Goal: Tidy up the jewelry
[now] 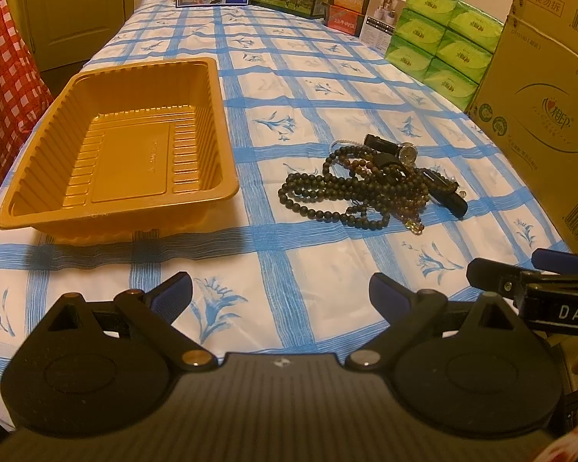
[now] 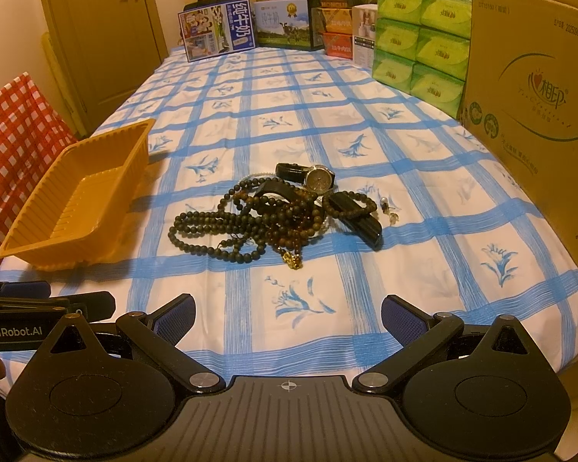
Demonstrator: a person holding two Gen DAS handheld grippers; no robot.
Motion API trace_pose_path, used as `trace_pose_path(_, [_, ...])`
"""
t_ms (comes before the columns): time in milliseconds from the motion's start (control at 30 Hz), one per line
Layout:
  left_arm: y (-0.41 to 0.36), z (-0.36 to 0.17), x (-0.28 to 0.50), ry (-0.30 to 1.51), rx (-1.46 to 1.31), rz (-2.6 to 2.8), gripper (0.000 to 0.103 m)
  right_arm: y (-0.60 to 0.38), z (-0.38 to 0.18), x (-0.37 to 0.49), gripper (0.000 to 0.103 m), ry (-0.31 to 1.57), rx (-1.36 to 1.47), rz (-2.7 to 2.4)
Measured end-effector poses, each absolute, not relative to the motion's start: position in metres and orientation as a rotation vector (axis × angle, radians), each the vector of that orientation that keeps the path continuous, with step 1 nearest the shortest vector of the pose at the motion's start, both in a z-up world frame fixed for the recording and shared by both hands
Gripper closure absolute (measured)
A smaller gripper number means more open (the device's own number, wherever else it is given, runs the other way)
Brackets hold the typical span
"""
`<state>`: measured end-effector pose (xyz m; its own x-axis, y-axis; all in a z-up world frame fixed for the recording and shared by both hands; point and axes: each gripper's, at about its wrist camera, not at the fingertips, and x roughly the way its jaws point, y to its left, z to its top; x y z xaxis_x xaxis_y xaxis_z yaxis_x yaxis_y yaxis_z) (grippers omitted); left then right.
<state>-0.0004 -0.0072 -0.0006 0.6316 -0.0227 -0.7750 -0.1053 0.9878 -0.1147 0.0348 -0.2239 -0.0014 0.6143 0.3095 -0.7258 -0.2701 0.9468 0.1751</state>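
On the blue-checked tablecloth [image 2: 327, 115], a tangled jewelry pile [image 2: 273, 211] (beads, 1 watch) lies beside the gold tray [image 1: 219, 123]; the left gripper [image 1: 280, 295] and right gripper [image 2: 288, 317] gape wide, holding nothing.

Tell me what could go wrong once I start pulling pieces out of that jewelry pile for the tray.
1. The bead strands lie tangled over the wristwatch, so lifting one piece will likely drag others along.
2. The small gold charm and the clear beads at the pile's edges are tiny; wide-open fingers may miss or flick them.
3. The yellow tray looks light and sits near the table's left edge; a bump could push it off.
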Motion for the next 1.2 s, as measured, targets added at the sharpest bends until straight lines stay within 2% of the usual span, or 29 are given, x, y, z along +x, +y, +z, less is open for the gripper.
trace_pose_path(767, [-0.004,0.002,-0.002,0.874,-0.176,0.054,0.006,-0.223,-0.004,0.033,0.001,0.842,0.049,0.332])
trace_pose_path(1200, [0.066,0.005,-0.020,0.763,-0.385,0.085,0.012,-0.212,-0.003,0.039,0.001,0.789,0.114,0.348])
